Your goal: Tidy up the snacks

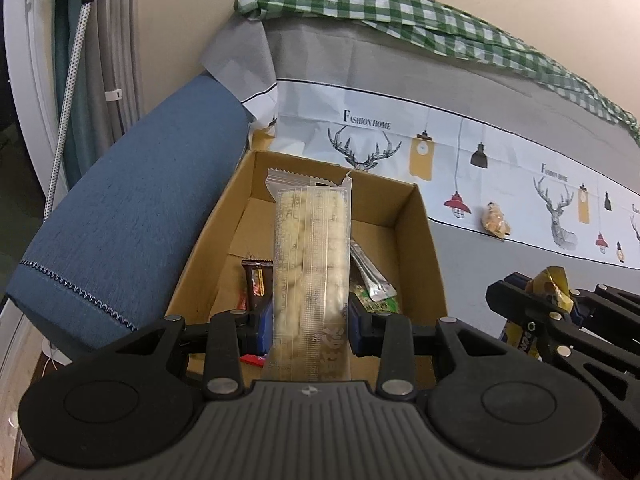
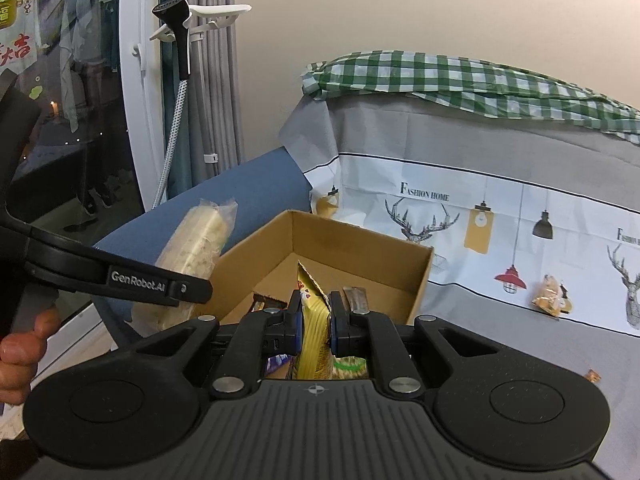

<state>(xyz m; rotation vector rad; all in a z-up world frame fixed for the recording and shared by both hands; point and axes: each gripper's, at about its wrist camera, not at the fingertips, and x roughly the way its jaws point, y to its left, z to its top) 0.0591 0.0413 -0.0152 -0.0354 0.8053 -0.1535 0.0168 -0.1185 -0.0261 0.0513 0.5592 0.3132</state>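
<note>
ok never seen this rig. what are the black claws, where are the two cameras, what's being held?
No robot: a person carries two hand-held grippers, each with a fisheye camera looking along its fingers. The left camera shows the left gripper shut on a long clear cracker pack over the cardboard box, which already holds a few snacks. The right camera shows the right gripper shut on a yellow snack packet near the same box. One small wrapped snack lies loose on the deer-print cloth. A hand shows at the left edge.
</note>
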